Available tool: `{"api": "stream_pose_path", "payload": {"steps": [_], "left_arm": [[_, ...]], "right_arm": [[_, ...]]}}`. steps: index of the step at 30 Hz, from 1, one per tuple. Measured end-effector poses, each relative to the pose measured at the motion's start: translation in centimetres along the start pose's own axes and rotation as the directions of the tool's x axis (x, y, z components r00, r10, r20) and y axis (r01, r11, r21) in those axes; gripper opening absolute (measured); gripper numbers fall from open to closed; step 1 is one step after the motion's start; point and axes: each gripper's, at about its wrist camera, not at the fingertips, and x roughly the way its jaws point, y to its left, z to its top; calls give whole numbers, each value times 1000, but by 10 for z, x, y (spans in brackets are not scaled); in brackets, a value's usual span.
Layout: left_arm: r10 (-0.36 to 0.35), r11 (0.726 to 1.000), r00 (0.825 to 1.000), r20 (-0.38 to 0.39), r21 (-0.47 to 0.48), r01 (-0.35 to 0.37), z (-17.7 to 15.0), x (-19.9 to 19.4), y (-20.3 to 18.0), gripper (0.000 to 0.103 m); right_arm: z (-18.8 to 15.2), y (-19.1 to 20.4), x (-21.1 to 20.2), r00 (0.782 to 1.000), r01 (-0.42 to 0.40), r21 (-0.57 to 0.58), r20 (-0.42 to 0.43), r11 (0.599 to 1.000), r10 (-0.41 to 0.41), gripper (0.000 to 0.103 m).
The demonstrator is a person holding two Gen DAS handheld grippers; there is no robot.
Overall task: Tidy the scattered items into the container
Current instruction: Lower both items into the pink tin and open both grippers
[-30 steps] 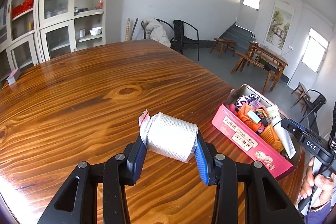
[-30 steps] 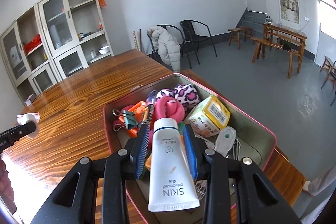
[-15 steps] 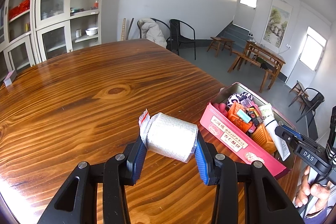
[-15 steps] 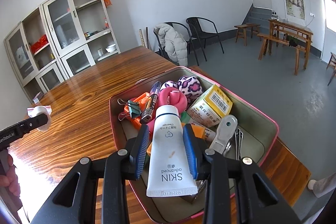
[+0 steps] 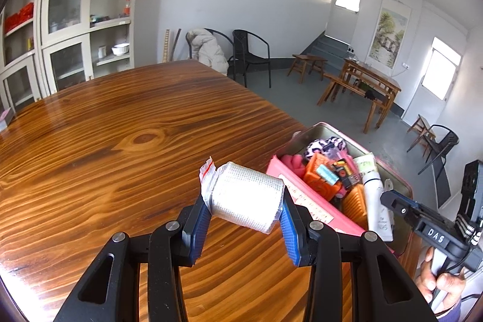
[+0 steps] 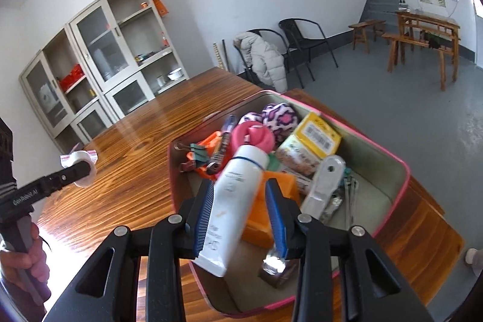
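The left gripper (image 5: pixel 246 216) is clamped on a wrapped white gauze roll (image 5: pixel 246 196), its blue pads pressed to the roll's two ends, and holds it above the wooden table (image 5: pixel 120 141) just to the near-left of the pink container (image 5: pixel 305 201); the step in hand looks like the carry, so the next move calls for bringing the roll over the rim before letting go. From the right wrist view, the right gripper (image 6: pixel 240 215) stands parted around a white tube (image 6: pixel 232 201), which lies tilted among the container's clutter (a gap shows on the right pad's side, so it reads as released). This gripper now needs to lift clear so the roll has room.
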Motion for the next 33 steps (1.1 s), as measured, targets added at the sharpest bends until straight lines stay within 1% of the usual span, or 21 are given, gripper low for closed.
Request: {"api": "stream_pose_path", "payload": {"steps": [4, 8, 11, 17, 21, 24, 25, 26, 27, 28, 29, 33], "left_arm": [[-40, 999, 999, 3, 34, 40, 9, 8, -23, 44], [-86, 994, 996, -1, 67, 86, 18, 16, -49, 44], [-104, 991, 995, -6, 85, 104, 26, 26, -64, 44], [-157, 983, 987, -26, 88, 159, 44, 47, -86, 44], [-179, 979, 983, -47, 90, 183, 53, 64, -96, 44], [-199, 976, 977, -79, 77, 205, 58, 78, -103, 45], [-208, 974, 974, -90, 69, 214, 59, 83, -104, 47], [-214, 973, 972, -100, 62, 221, 61, 87, -106, 56], [-218, 973, 970, -103, 57, 224, 62, 90, -106, 62], [-218, 973, 970, -105, 51, 224, 64, 94, -107, 75], [-214, 975, 971, -104, 46, 219, 64, 96, -108, 84], [-213, 975, 972, -103, 40, 218, 64, 98, -107, 84]], "right_arm": [[0, -2, -5, 1000, 17, 2, 25, 1000, -17, 40], [-2, 3, -10, 998, 36, -33, 43, 999, -35, 41], [-1, 5, -12, 998, 45, -51, 50, 998, -42, 41], [-1, 0, -11, 998, 39, -49, 43, 998, -37, 41], [-2, -3, -9, 999, 32, -50, 37, 998, -31, 41], [-2, -4, -9, 999, 30, -44, 37, 999, -28, 41], [-2, -5, -8, 999, 30, -42, 38, 999, -28, 41], [-2, -5, -8, 999, 30, -41, 39, 999, -29, 41], [-1, -5, -8, 999, 31, -40, 40, 999, -30, 41], [-1, -5, -7, 999, 32, -40, 40, 999, -30, 41], [-1, -6, -7, 999, 33, -39, 40, 999, -31, 41], [-1, -6, -5, 999, 38, -41, 39, 998, -37, 41]]}}
